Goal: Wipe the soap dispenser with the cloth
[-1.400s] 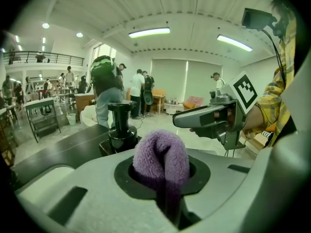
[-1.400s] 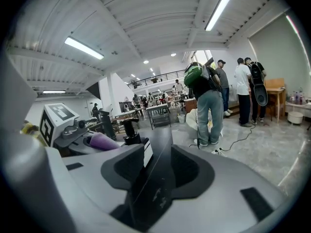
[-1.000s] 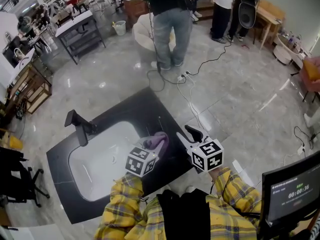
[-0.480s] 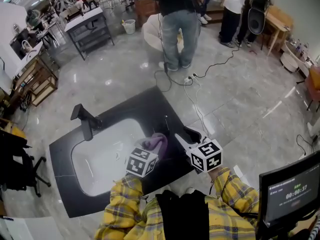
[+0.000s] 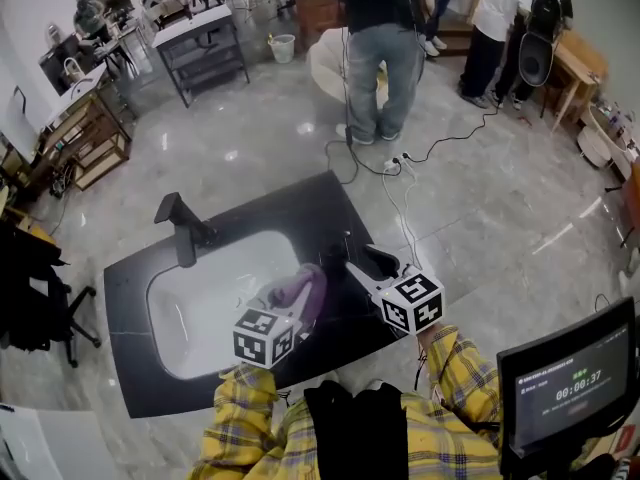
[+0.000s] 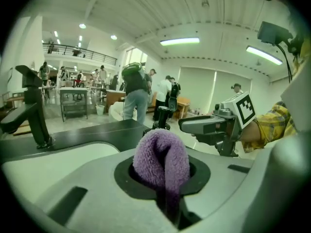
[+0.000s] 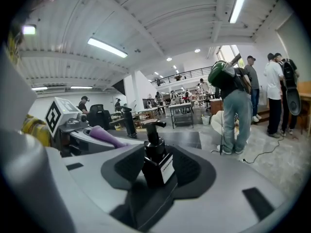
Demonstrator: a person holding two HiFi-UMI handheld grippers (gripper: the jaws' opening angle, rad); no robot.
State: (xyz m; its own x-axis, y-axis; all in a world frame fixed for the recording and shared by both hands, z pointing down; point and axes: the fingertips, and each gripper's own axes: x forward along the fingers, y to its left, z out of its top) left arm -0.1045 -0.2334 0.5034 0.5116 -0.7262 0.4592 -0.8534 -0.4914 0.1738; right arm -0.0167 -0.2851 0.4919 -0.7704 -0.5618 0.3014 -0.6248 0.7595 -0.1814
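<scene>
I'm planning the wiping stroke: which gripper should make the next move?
Left. The left gripper is shut on the purple cloth, near the soap dispenser, which the right gripper holds.

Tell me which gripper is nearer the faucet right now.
Left. The left gripper, holding the cloth, is at the basin's edge opposite the faucet; the right gripper, holding the soap dispenser, is farther out, near the counter's edge.

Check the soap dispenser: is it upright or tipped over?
Upright: the soap dispenser stands with its pump on top, held in the right claw.
</scene>
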